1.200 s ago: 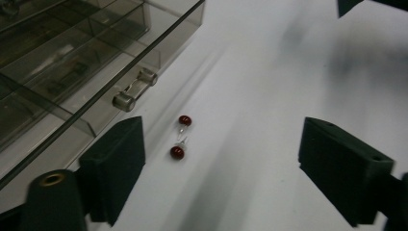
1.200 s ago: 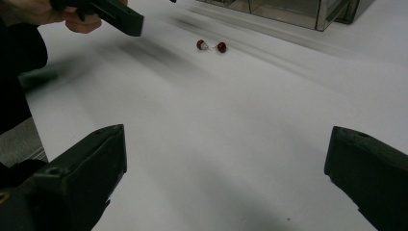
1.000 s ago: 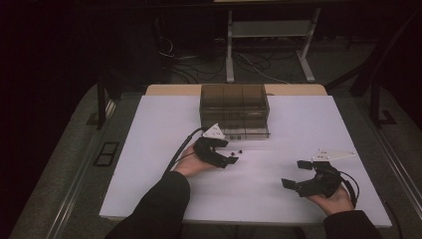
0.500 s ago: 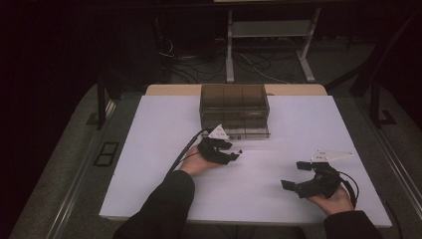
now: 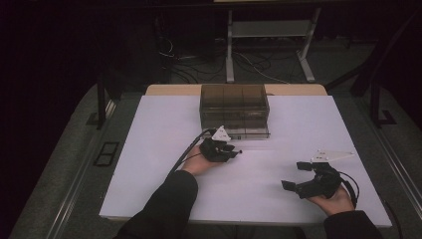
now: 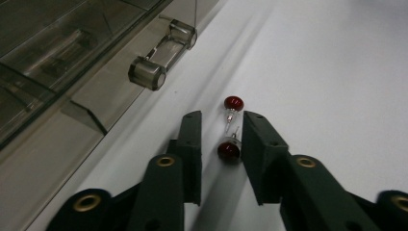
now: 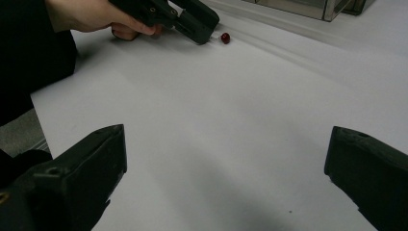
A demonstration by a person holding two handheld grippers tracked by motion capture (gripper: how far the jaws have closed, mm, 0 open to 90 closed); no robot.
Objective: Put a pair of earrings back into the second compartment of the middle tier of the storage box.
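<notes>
Red-capped vial (image 6: pixel 231 130) betw. left gripper (image 6: pixel 222 130) jaws, maybe untouched

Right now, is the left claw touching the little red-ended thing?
Cannot tell. In the left gripper view the left claw straddles the red-ended thing, jaws open close beside it; contact unclear.

A white table (image 5: pixel 149 149) carries a smoky clear box (image 5: pixel 234 107) and a red-ended glass piece (image 6: pixel 231 129).

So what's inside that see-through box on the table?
The clear box is smoky and split into compartments; nothing shows inside. Its far compartments are too dim to tell. The red-ended thing lies outside it, between the left gripper's jaws.
</notes>
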